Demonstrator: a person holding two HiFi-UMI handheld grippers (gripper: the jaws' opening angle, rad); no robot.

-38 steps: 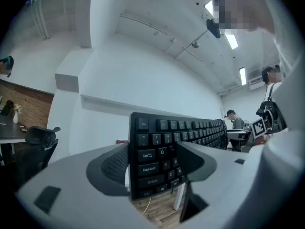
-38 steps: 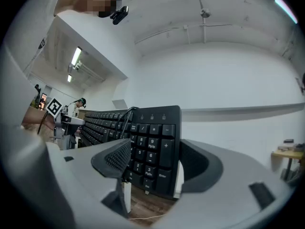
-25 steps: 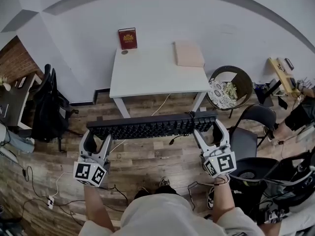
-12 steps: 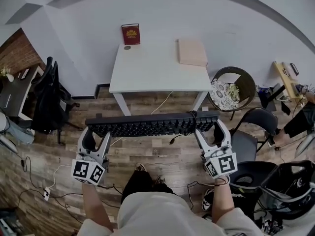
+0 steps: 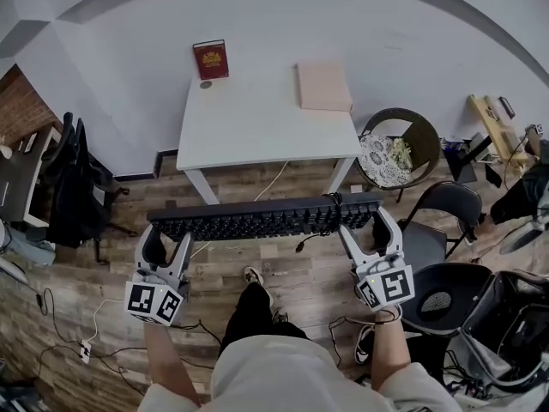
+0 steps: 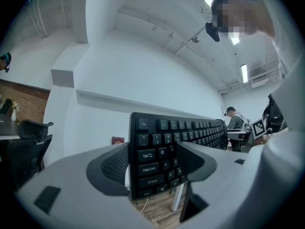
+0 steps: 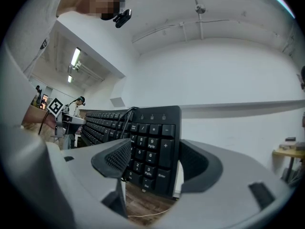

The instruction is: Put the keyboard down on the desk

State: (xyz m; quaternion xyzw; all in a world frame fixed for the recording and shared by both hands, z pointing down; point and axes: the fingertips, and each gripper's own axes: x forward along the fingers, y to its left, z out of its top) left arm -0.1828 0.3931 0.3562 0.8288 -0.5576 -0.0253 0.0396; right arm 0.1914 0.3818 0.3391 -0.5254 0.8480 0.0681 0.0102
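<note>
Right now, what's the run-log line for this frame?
phase: holding | left hand-held gripper: shut on keyboard | right hand-held gripper: shut on keyboard | keyboard: airborne, not yet on desk

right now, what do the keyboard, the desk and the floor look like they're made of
The keyboard looks like black moulded plastic with a matte finish: dull keycaps with white printed legends. The desk has a smooth, plain white top, probably laminate or painted board; unclear which. The floor shows brown planks with grain and seams: wood or a wood-look laminate.
</note>
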